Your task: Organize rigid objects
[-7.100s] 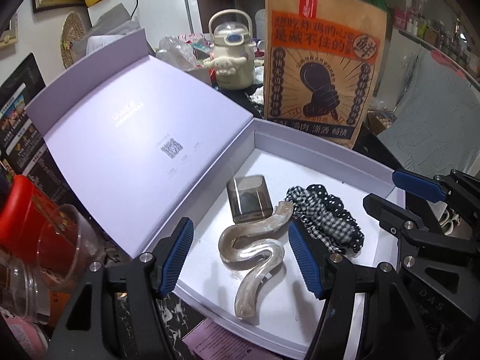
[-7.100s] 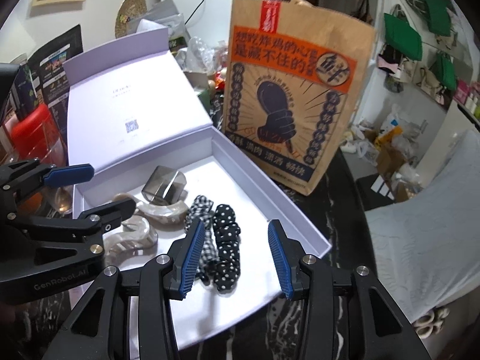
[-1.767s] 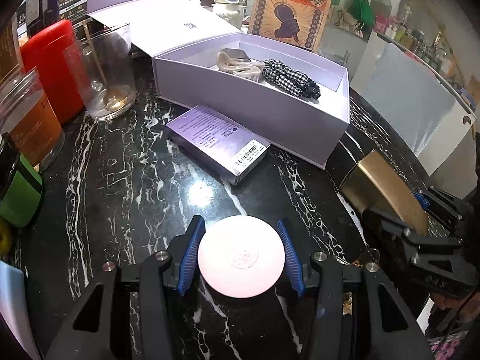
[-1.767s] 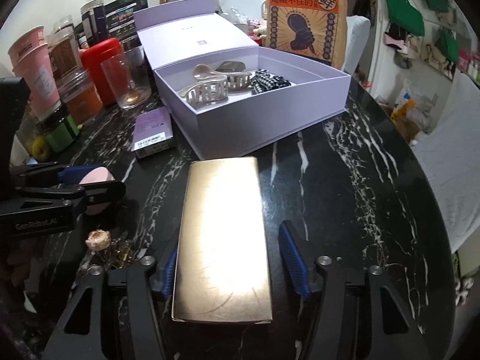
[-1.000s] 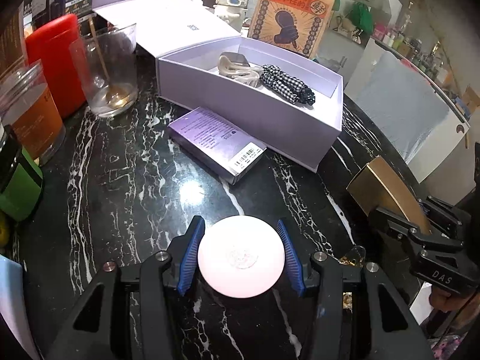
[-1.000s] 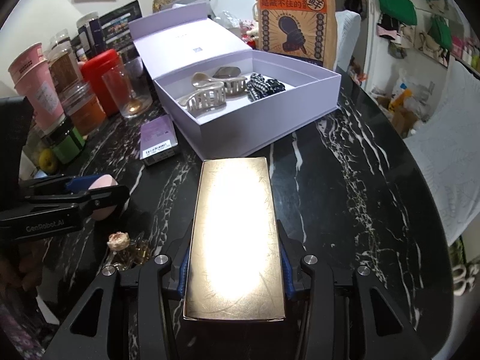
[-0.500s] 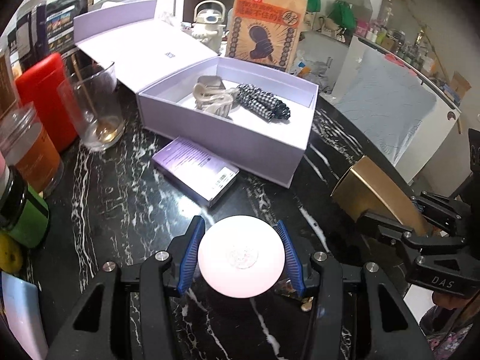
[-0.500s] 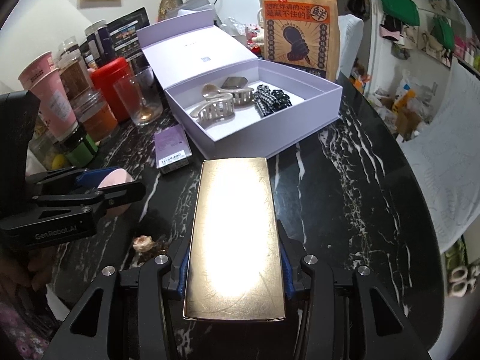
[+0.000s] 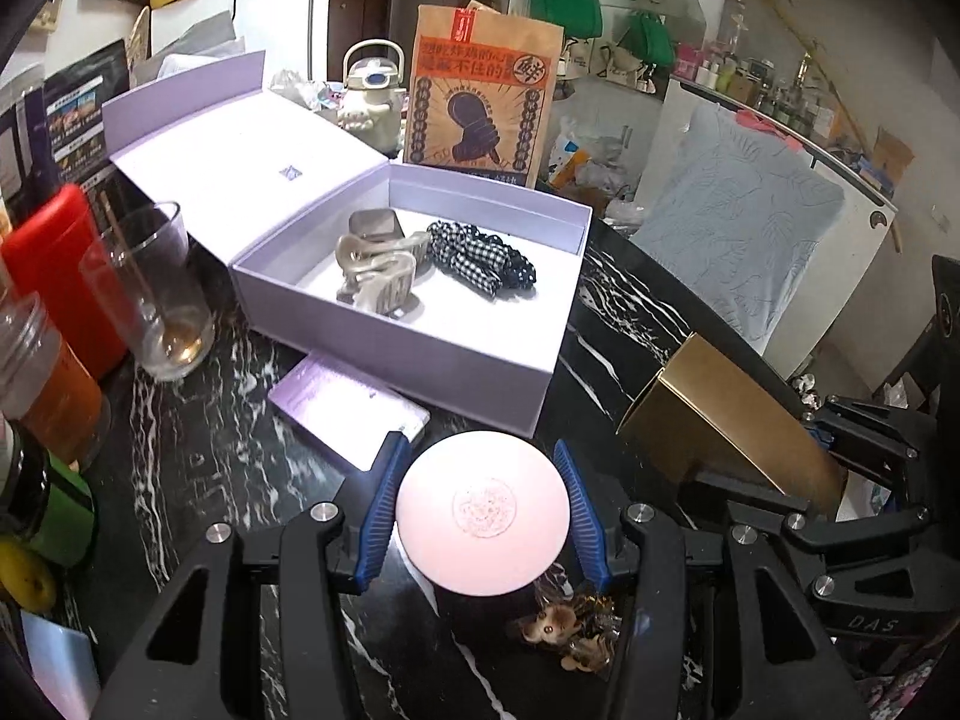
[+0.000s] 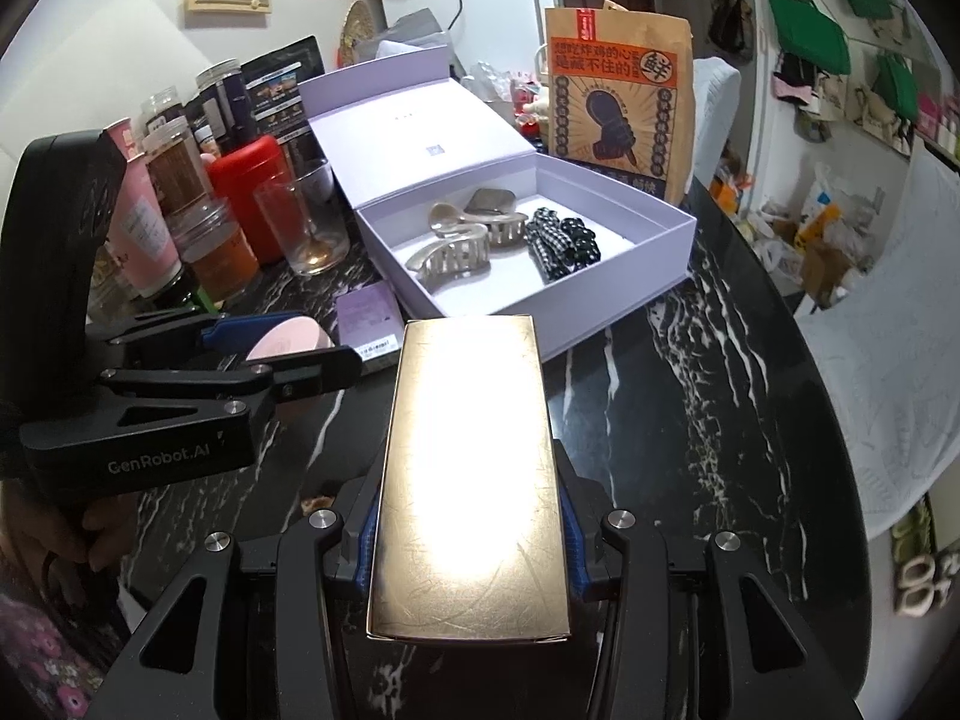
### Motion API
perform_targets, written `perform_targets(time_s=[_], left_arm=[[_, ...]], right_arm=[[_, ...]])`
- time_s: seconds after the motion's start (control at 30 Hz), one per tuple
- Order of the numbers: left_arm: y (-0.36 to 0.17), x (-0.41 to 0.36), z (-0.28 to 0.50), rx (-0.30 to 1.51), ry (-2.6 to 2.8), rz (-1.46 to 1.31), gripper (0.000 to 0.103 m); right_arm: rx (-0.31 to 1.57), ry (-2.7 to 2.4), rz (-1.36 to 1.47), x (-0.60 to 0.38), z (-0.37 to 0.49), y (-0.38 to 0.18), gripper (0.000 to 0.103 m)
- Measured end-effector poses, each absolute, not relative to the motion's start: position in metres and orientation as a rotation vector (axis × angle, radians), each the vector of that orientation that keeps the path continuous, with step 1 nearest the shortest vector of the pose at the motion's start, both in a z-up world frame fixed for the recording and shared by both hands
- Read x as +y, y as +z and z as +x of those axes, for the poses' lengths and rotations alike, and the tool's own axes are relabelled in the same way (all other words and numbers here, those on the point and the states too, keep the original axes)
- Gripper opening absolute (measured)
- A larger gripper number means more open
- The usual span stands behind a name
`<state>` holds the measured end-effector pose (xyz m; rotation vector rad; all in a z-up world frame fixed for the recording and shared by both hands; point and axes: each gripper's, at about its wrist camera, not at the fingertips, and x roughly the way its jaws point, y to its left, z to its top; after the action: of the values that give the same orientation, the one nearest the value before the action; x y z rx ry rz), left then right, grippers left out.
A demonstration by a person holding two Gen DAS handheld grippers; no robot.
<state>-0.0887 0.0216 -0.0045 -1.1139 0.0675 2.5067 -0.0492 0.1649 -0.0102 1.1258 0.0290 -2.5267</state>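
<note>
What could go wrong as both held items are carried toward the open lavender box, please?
1. The gold box is gripped only near its rear end by the right gripper, so it may tip or slip.
2. The round pink compact is pinched at its curved edges by the left gripper and could pop out.
3. The lavender box already holds hair claws and scrunchies; the gold box may land on them.

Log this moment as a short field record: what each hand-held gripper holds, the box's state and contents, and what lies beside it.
left hand-held gripper: shut on round pink compact
right hand-held gripper: shut on gold box
lavender box: lid open, on black marble table
inside box: two pale hair claws, checked and dotted scrunchies
beside box: small purple carton, lying flat
behind box: paper bag, upright
</note>
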Motion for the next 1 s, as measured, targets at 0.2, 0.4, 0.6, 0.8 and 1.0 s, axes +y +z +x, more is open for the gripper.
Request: perform_targets(time_s=[0.2,0.4,0.6,0.8,1.0], left_arm=[[0.007,0.019,-0.095,0.098,2.533,-1.082,0.050],[0.015,0.020,-0.104,0.116,2.544,-1.074,0.050],[0.025,0.023,-0.114,0.124,2.554,-1.044,0.050],[0.036,0.027,-0.128,0.142,2.554,-1.026,0.050],[0.042,0.032,-0.146,0.147,2.564,-1.024,0.050]], right_arm=[[0.038,-2.523,1.109,0.165,-0.056,-0.005,0.045],[0.054,-2.518,1.076,0.164,-0.064,0.005,0.045],[0.065,-2.519,1.070,0.164,-0.076,0.010,0.045],[0.074,-2.538,1.058,0.169,-0.088,0.014,0.045],[0.092,-2.561,1.043,0.176,-0.104,0.021,0.045]])
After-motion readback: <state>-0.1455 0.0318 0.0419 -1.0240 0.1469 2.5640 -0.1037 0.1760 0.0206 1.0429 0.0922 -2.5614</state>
